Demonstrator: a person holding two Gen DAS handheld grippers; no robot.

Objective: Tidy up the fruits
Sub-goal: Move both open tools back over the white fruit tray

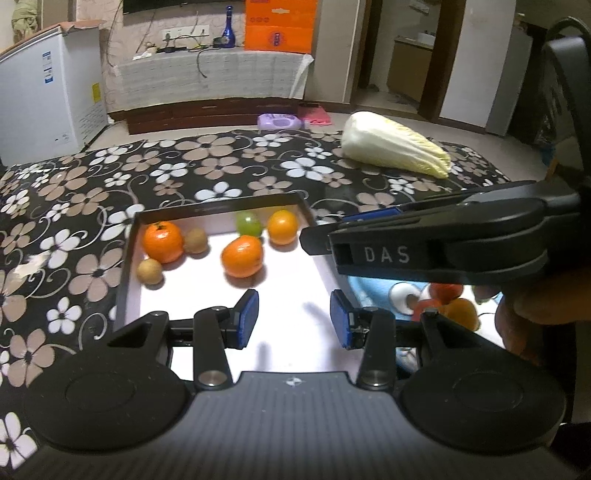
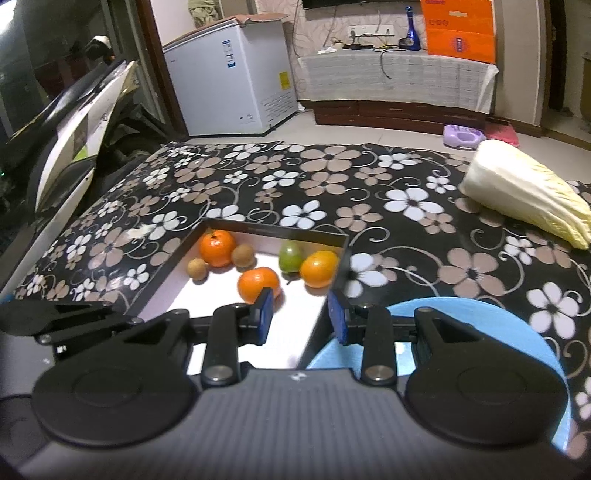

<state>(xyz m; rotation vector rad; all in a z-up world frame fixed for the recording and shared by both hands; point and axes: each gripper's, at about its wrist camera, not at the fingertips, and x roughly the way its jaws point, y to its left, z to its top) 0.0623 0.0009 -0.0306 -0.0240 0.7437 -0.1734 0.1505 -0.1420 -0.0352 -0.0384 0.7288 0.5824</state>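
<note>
A white tray with dark walls (image 1: 127,254) (image 2: 177,254) lies on the floral table. In it are three oranges (image 1: 242,256) (image 2: 258,283), two brown kiwis (image 1: 149,271) (image 2: 197,267) and a green pear (image 1: 248,223) (image 2: 290,255). My left gripper (image 1: 293,319) is open and empty over the tray's near part. My right gripper (image 2: 301,315) is open and empty over the tray's right wall; its body (image 1: 443,243) crosses the left wrist view. A blue plate (image 2: 480,325) lies right of the tray, and in the left wrist view it holds red and orange fruits (image 1: 448,302).
A large napa cabbage (image 1: 393,149) (image 2: 524,199) lies at the table's far right. Beyond the table stand a white chest freezer (image 2: 232,88), a low cabinet with an orange box (image 1: 280,24) and a blue bottle. A hand (image 1: 532,317) grips the right tool.
</note>
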